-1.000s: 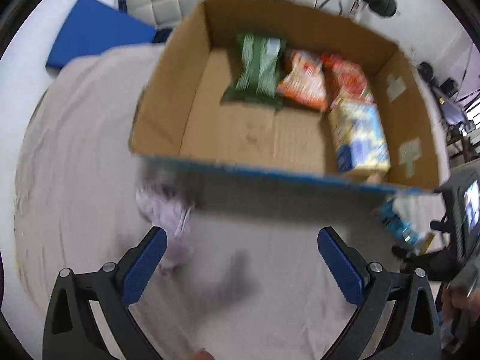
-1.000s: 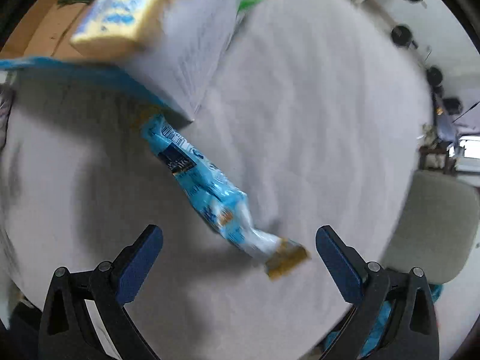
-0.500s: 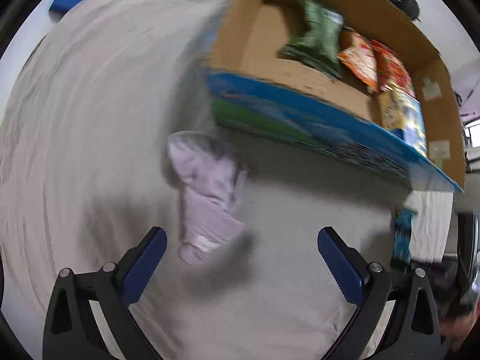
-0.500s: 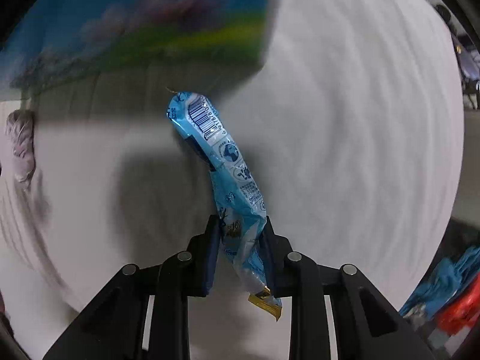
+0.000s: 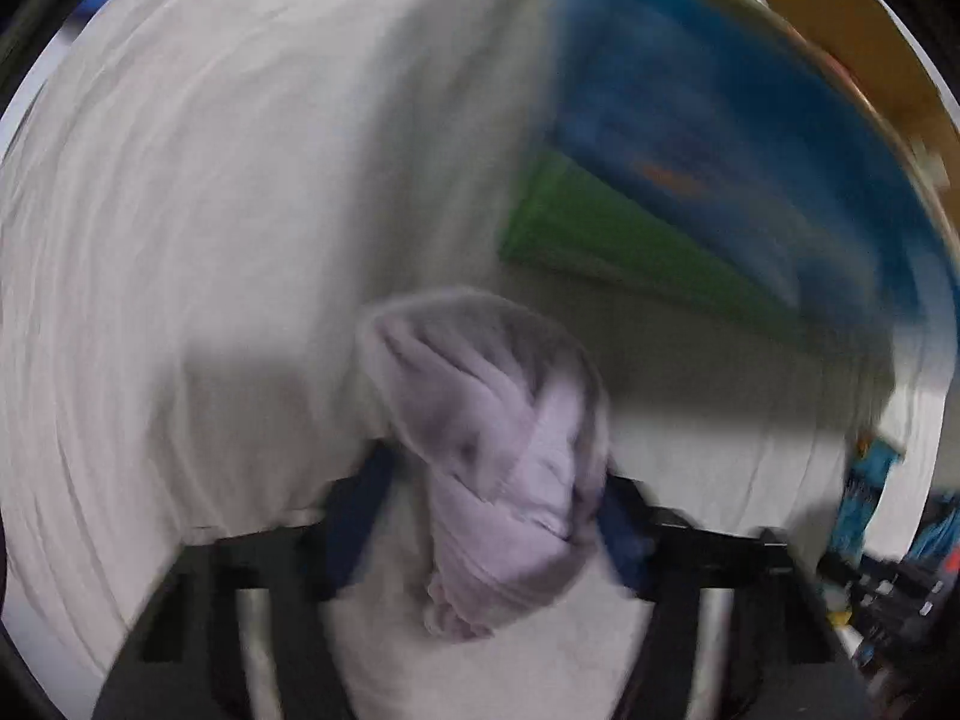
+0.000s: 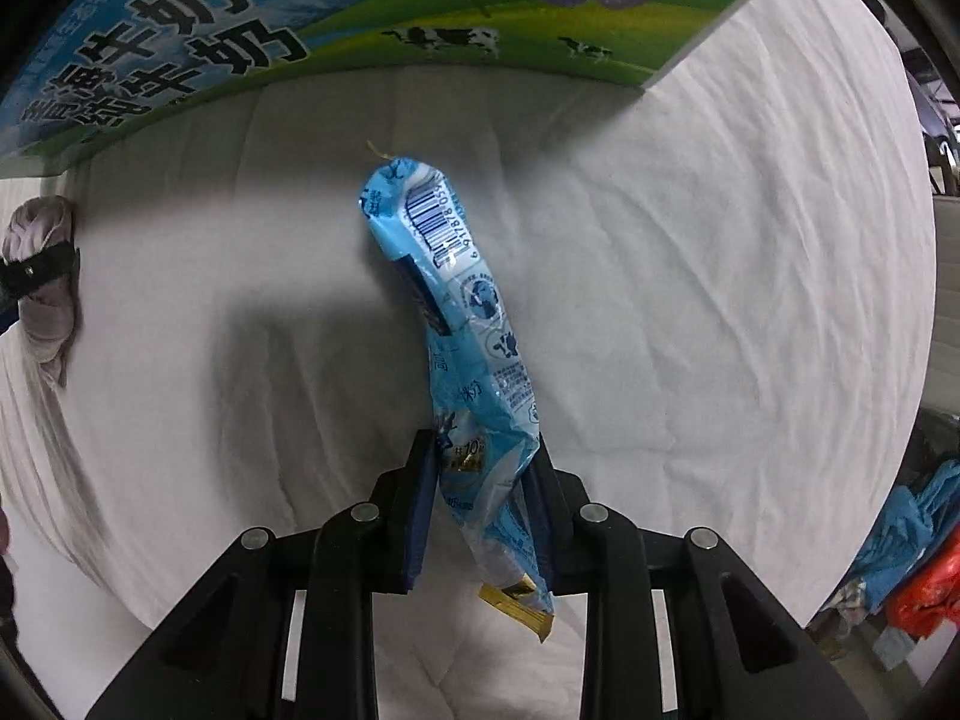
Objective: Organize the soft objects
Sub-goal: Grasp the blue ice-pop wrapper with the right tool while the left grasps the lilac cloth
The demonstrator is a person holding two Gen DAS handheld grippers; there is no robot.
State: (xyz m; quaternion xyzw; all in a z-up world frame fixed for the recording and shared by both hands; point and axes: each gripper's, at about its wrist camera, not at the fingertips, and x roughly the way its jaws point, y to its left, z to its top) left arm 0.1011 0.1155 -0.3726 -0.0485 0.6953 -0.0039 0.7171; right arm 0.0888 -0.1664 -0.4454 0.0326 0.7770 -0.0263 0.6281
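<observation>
While right gripper [image 6: 480, 492] fingers clamp the blue packet [image 6: 462, 324] pointing ahead, left gripper [image 5: 492, 516] fingers pinch lilac cloth [image 5: 498, 456].

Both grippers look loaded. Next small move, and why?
Probably lift both straight up. The right gripper is shut on the blue packet and the left gripper appears closed around the lilac cloth bundle, though that view is blurred. Both sit low beside the printed box wall, so they need height to clear it.

Glossy plastic packet [image 6: 474, 372], soft cloth bundle [image 5: 504, 456], printed cardboard box [image 6: 300, 18]
</observation>
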